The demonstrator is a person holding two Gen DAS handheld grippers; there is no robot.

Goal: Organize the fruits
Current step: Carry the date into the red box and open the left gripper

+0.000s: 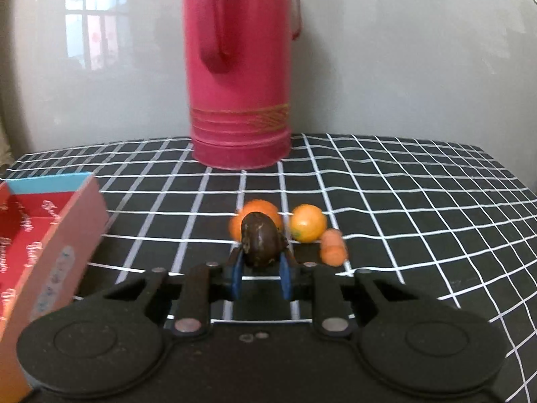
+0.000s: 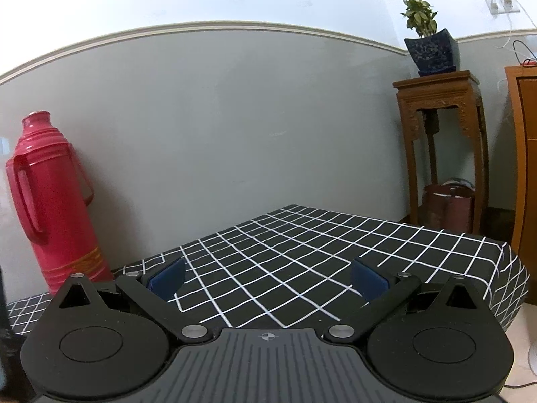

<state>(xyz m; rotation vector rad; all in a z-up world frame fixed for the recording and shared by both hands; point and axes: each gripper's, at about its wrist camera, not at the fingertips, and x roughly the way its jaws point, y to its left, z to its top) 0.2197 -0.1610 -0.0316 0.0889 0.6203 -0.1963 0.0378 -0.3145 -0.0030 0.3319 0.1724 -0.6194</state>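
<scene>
One dark brown fruit (image 1: 260,240) is clamped between the left gripper's (image 1: 259,270) jaws; three orange fruits (image 1: 308,223) are seen just beyond on the table (image 1: 419,201). Right gripper's (image 2: 268,278) jaws stand wide, empty.

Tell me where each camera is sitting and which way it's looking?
Left wrist view: sits on the left gripper, looking forward and down past its fingers, shut on a dark brown fruit, toward orange fruits, a red box and the wall.
Right wrist view: sits on the right gripper, looking nearly level across the table to a wooden stand with a potted plant; its open fingers show.
Both share the red thermos and checkered tablecloth.
</scene>
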